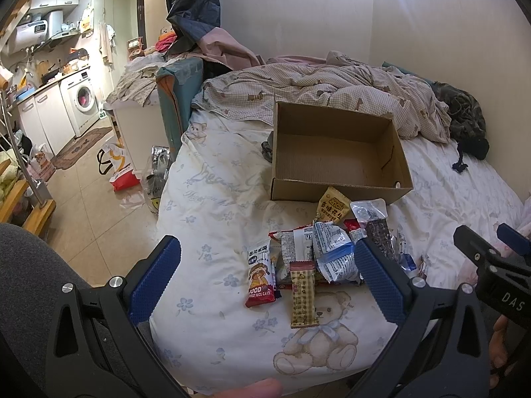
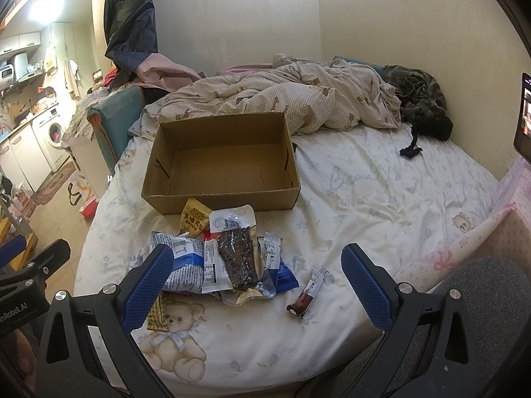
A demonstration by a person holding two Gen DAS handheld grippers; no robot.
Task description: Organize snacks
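We hold both the left gripper (image 1: pixel 270 275) and the right gripper (image 2: pixel 257 280) with jaws apart over the snack pile (image 2: pixel 229 258), near the empty cardboard box (image 2: pixel 222 195) on the bed (image 2: pixel 381 199).

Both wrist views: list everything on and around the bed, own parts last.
cardboard box: one, brown, empty, on the bed behind the snacks
snack pile: several packets, blue-white, yellow, dark brown, in front of the box
rice cake packet: one, red-white, left edge of the pile
checked bar: one, yellow-brown, near edge of the pile
small bar: one, brown-white, alone to the right of the pile
quilt: one, checked beige, crumpled behind the box
washing machine: one, white, kitchen at far left
left hand-held gripper: one, blue pads, open
right hand-held gripper: one, blue pads, open
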